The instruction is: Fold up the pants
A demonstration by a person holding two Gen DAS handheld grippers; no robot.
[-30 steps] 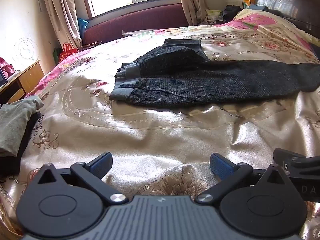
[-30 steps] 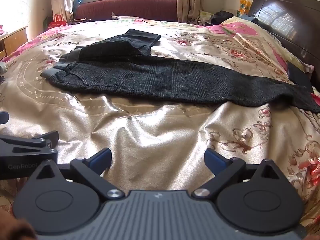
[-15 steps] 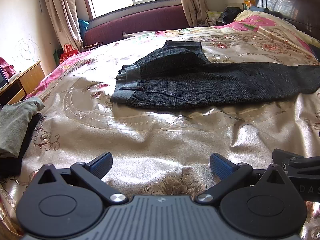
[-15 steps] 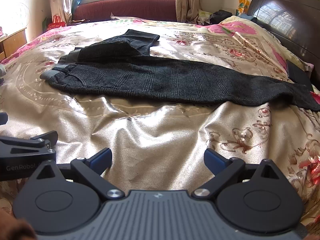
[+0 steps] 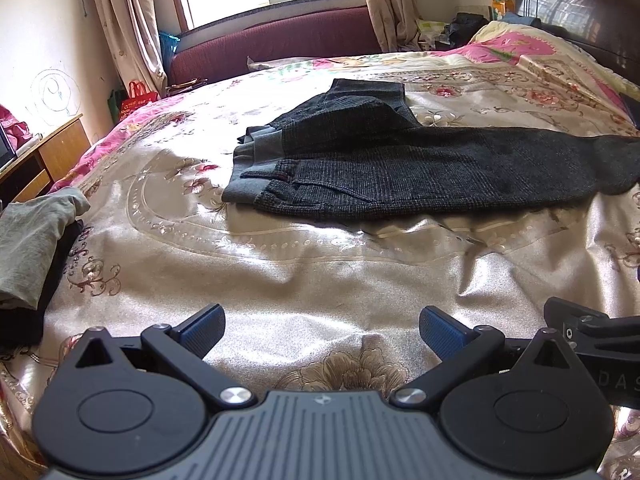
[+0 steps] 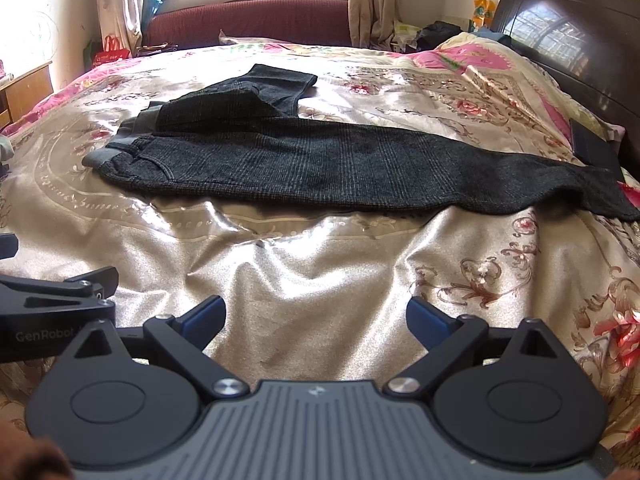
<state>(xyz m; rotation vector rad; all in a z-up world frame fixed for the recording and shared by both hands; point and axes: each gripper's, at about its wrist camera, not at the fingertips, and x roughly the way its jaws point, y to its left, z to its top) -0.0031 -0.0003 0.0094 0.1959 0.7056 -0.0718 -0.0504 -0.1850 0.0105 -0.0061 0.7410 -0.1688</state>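
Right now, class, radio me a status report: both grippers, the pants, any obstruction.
Left gripper open, empty. Right gripper open, empty. Pants unfolded on bedspread, one leg stretched right, untouched. Nothing between grippers and pants.

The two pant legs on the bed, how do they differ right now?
The near leg lies stretched straight toward the headboard; the far leg is doubled back, much shorter. The near leg's cuff droops over a rise in the bedspread; the far leg lies flat. Both are dark charcoal knit, joined at the waistband.
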